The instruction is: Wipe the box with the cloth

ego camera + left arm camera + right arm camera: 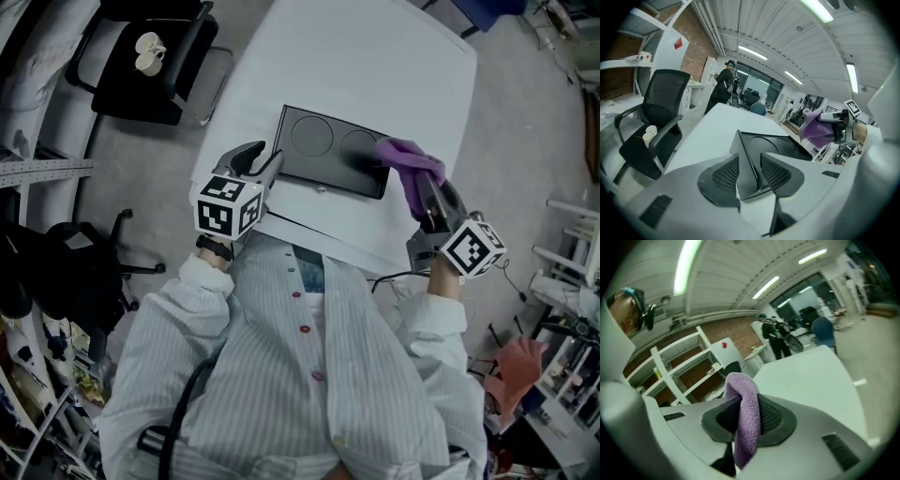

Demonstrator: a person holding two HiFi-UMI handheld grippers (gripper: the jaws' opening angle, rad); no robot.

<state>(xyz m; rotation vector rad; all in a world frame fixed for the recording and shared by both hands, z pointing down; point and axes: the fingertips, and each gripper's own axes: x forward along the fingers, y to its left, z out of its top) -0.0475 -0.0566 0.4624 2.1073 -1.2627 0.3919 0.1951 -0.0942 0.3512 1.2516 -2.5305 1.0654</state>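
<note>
On the white table (375,56) lies a flat black box (328,155) with two round recesses in its top. My left gripper (267,161) is shut on the box's near left corner; in the left gripper view that corner (752,164) sits wedged between the jaws of the left gripper (750,174). My right gripper (421,190) is shut on a purple cloth (410,161) that rests over the box's right end. In the right gripper view the cloth (746,416) hangs folded between the jaws. The left gripper view shows the cloth (818,129) above the box (783,145).
A black office chair (150,56) with a white object on its seat stands left of the table, seen too as the chair (651,136). White shelving (679,366) rises at the left. A person (724,89) stands far off. Cluttered racks line the right side.
</note>
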